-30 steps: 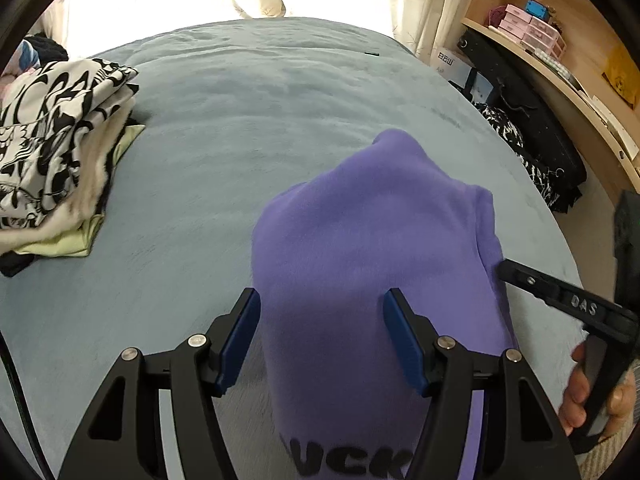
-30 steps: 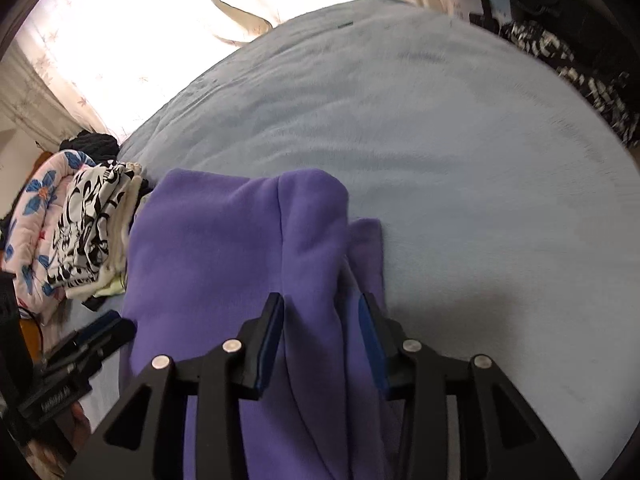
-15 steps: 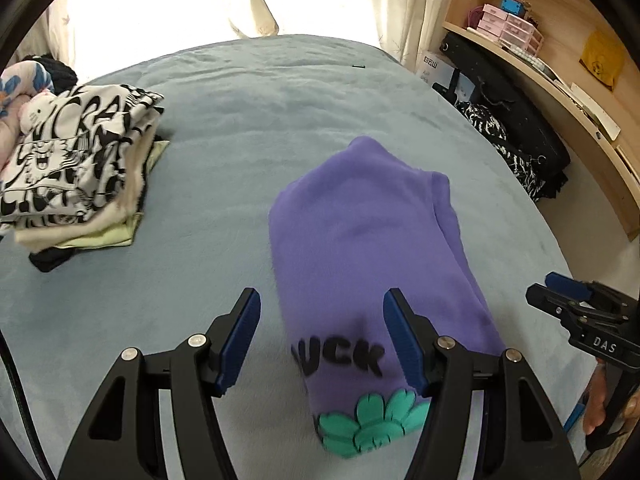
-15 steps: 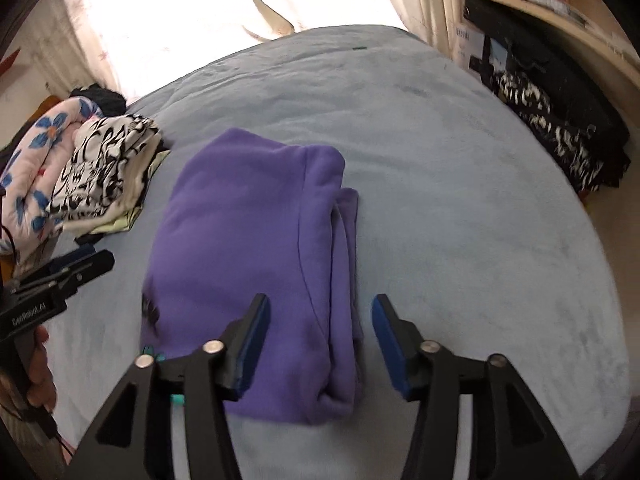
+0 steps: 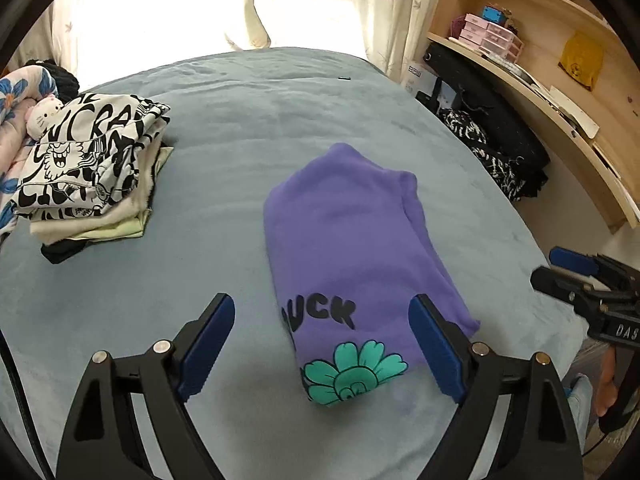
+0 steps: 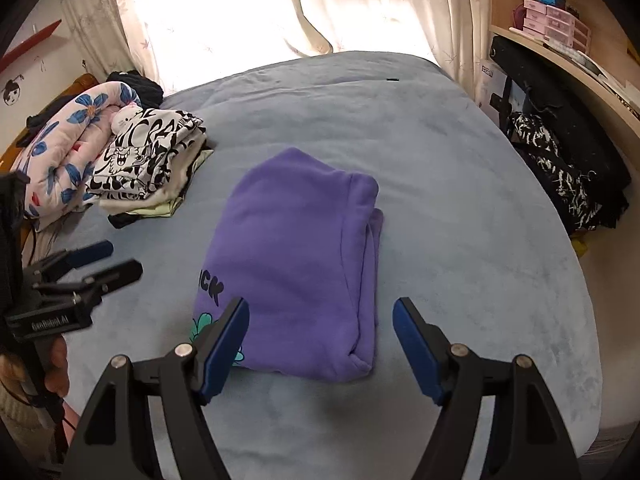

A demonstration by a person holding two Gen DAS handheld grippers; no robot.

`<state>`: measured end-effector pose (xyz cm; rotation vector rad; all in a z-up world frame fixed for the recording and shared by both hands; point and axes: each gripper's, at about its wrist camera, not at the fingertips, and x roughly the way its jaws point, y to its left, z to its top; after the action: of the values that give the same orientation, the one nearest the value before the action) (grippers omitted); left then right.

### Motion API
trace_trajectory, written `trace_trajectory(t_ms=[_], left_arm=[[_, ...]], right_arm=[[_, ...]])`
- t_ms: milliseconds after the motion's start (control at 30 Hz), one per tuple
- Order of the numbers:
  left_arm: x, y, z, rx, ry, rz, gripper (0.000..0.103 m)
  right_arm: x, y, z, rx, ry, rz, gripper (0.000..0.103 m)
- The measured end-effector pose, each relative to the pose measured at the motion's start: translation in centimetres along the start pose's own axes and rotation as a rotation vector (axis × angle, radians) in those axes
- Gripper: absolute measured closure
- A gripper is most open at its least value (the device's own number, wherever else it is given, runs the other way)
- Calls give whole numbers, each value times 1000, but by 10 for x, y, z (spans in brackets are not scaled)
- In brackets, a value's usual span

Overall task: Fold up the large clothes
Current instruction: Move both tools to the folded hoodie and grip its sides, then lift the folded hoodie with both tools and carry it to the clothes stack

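Note:
A purple sweatshirt lies folded into a rectangle on the grey-blue bed, with black letters and a green flower print at its near end. It also shows in the right wrist view. My left gripper is open and empty, held above the garment's near end. My right gripper is open and empty, above the garment's near right corner. Each gripper shows in the other's view: the right one and the left one.
A stack of folded clothes with a black-and-white print on top sits at the left of the bed. A floral quilt lies behind it. Dark clothes and bags lie under a wooden shelf on the right.
Both grippers have pulled back and up from the purple sweatshirt, and the right one has opened wider. The folded garment now lies free, with its printed end in view.

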<state>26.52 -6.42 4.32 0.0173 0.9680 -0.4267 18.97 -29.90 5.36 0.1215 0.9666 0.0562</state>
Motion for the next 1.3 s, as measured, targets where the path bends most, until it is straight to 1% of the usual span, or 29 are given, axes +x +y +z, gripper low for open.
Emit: trace_trajectory(t_ms=[100,233,333,400,467,567,633,733,833,867,933,1133,1200,1233,1267,1300], left_arm=[[5,-4,0,-1,9,-10,15],[22,-4,-1,-13,30,-26,15],[42,0,-3,-32,52,-34,15],[58,6,-5,-55,69,-49,15],[72,13,-7,-87,80,-71,15],[99,28,-12,-147,130,-111,15],[115,36,-16,-177,162,-125,15],[137,44,-21,-222,207,-168,15],[152,49,-22,-241,218,-214,15],[157,49,-21,-245,218,-234,14],[164,49,-20,-246,214,-248,11],[187,49,-13,-240,219,-297,0],[198,47,-10,-243,225,-322,0],[201,46,-8,-245,226,-329,0],[205,45,-7,-240,224,-341,0],[207,44,-6,-234,223,-348,0]], right_arm=[[5,-7,4,10,8,-2,23],[25,-19,5,39,52,46,22],[46,-28,3,71,84,90,17],[59,-33,2,92,95,108,10],[77,-41,1,122,121,137,9],[99,-53,0,178,151,182,6],[116,-65,-2,230,175,224,6],[141,-80,-3,287,211,276,6],[166,-90,-3,308,248,321,6],[174,-91,-3,307,256,332,6],[189,-91,-3,295,274,345,6],[232,-87,-3,318,336,493,6],[247,-89,-2,339,346,545,5],[252,-91,-3,352,347,570,4],[258,-94,-4,372,349,600,0],[262,-97,-5,394,349,624,0]])
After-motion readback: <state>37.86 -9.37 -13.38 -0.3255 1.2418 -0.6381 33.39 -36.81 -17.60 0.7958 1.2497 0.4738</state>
